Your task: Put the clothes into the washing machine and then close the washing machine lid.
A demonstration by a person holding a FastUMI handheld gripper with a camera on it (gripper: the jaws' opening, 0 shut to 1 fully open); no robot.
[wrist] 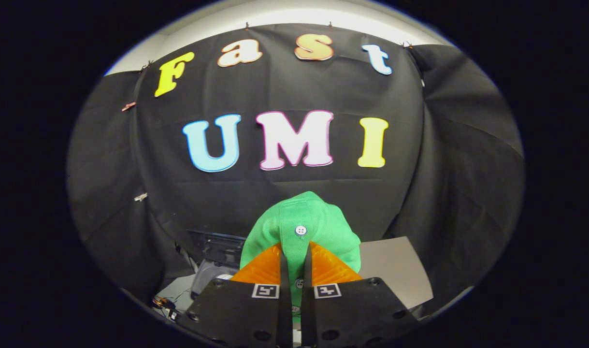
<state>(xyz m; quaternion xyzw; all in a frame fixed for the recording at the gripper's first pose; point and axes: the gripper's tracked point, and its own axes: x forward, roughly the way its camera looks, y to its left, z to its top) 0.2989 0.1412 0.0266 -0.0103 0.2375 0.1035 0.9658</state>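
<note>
Washing machine [217,263] sat low beyond the fingers with its dark lid raised, a grey board [395,270] alongside, while the gripper [294,253] pinched shut on the green buttoned garment [304,222] bunched ahead.

1. The worktop [395,270] is a flat, pale grey-beige surface, seen low down beyond the fingers of the hand-held gripper [294,261], to their right, in front of the black cloth wall.
2. Its bare part on the right side carries nothing.
3. Left of the fingers, a dark appliance with an open lid [217,263] stands on a pale surface; whether that surface is the same worktop cannot be told.
4. Near the appliance's foot, thin cables and small orange-dark parts [166,303] lie on that pale surface; they are too small to identify.
5. The hand-held gripper's fingers are closed on a green garment [318,232], which hides the worktop's middle.
</note>
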